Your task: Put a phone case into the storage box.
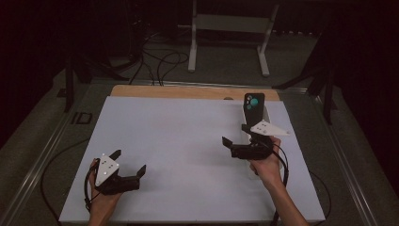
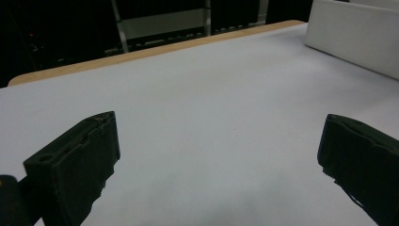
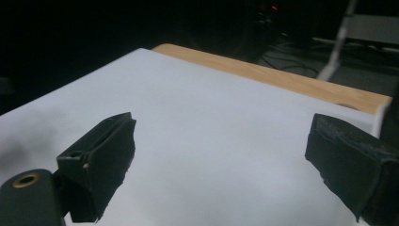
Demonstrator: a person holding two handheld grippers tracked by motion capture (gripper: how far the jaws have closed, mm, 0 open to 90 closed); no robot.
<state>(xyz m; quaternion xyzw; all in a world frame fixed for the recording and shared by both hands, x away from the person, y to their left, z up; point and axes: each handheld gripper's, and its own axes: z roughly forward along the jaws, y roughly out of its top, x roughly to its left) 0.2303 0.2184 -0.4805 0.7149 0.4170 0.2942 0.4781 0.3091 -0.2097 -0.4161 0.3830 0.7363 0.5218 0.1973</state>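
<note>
Your left gripper [image 1: 128,161]: lower left of the high view, low over the white sheet [image 1: 179,141], jaws spread wide, nothing between them. In the left gripper view the same gripper [image 2: 219,155] shows both jaws far apart over bare sheet.

Your right gripper [image 1: 236,135]: right of centre in the high view, jaws parted and empty, pointing toward the frame's left. The right gripper view has that gripper [image 3: 221,160] with jaws wide over the sheet.

White stand [image 1: 264,118]: just beyond your right gripper, right of centre; whether they touch, you cannot tell. It appears at the upper right of the left gripper view [image 2: 357,35].

Phone [image 1: 254,102]: dark, camera ring teal, propped upright in the stand, upper right of the sheet.

Wooden table edge [image 1: 188,92]: beyond the sheet, upper middle.

White frame [image 1: 230,28]: on the floor, top of the view.
</note>
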